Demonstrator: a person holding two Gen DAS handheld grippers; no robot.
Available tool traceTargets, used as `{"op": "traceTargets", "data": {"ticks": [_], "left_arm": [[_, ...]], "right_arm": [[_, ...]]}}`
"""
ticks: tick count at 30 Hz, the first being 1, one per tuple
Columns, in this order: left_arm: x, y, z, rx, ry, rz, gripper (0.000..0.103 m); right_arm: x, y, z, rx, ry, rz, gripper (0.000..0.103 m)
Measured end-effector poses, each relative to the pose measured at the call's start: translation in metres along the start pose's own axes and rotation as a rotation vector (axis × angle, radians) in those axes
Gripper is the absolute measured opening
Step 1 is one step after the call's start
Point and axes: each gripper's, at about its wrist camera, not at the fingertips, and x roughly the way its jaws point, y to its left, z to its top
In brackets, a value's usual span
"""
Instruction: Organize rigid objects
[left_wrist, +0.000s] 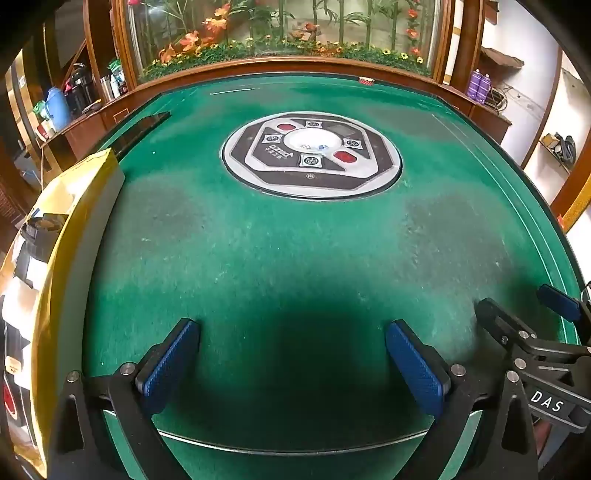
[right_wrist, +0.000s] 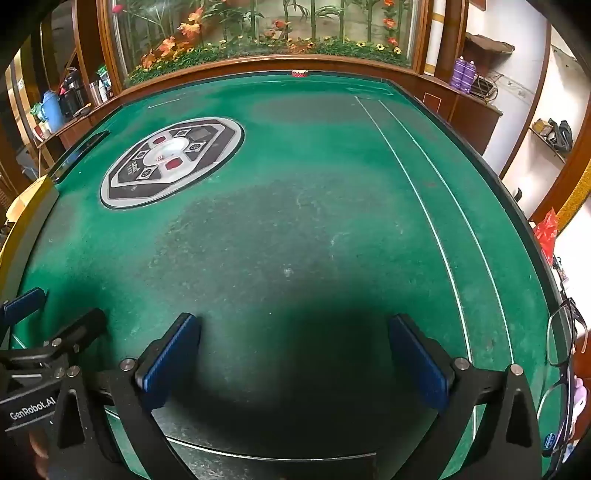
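Note:
My left gripper (left_wrist: 291, 354) hangs open over bare green felt near the table's front edge, nothing between its blue pads. A yellow open box (left_wrist: 70, 236) stands along the table's left side, holding a dark jar (left_wrist: 42, 236) and other packed items. My right gripper (right_wrist: 293, 354) is also open above empty felt, to the right of the left one. A pair of black-framed glasses (right_wrist: 563, 365) lies at the table's right edge, right of the right gripper. Each gripper shows at the side of the other's view: the right gripper (left_wrist: 524, 317), the left gripper (right_wrist: 55, 314).
The green felt table (left_wrist: 295, 258) has a round control panel (left_wrist: 312, 153) in its middle. A dark slim tray (left_wrist: 142, 129) lies at the far left edge. A wooden counter with a flower display (left_wrist: 280, 40) runs behind. Bottles (left_wrist: 479, 86) and a blue kettle (left_wrist: 57, 107) stand on side shelves.

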Motion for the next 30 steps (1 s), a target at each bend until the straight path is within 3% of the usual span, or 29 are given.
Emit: {"op": "traceTargets", "data": {"ticks": [3, 7, 30], "left_arm": [[0.0016, -0.001, 0.0029, 0.003, 0.013, -0.002, 0.103], [-0.0008, 0.0002, 0.0005, -0.006, -0.042, -0.004, 0.103], [0.0004, 0.0018, 0.0041, -0.006, -0.057, -0.004, 0.103]], "right_arm": [[0.0003, -0.0006, 0.0, 0.0, 0.004, 0.001, 0.103], [0.0005, -0.0003, 0.0001, 0.001, 0.005, 0.001, 0.103], [0.0008, -0.0003, 0.0001, 0.004, 0.004, 0.004, 0.103]]}}
